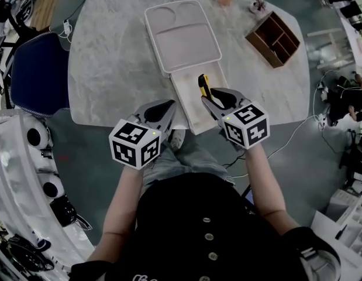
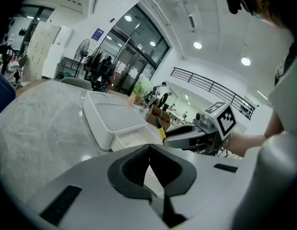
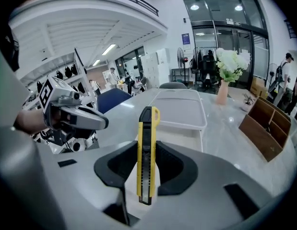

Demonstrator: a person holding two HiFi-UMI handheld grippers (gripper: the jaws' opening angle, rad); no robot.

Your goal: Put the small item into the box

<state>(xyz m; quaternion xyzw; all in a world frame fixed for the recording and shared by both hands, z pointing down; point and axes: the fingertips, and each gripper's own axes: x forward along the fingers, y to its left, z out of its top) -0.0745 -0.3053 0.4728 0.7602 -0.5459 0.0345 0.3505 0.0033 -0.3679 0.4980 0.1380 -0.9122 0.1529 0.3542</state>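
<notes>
Right gripper point(image 3: 147, 150) up close has its jaws clamped on a yellow utility knife point(image 3: 146, 128), held over the open white box point(image 1: 189, 101) at the counter point(image 1: 110, 69) edge. Left gripper point(image 2: 149, 150) jaws are pinched together with nothing in them.

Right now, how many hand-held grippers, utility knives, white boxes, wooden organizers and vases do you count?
Hand-held gripper: 2 (left hand-held gripper, right hand-held gripper)
Utility knife: 1
White box: 1
Wooden organizer: 1
Vase: 1
Total: 6
</notes>
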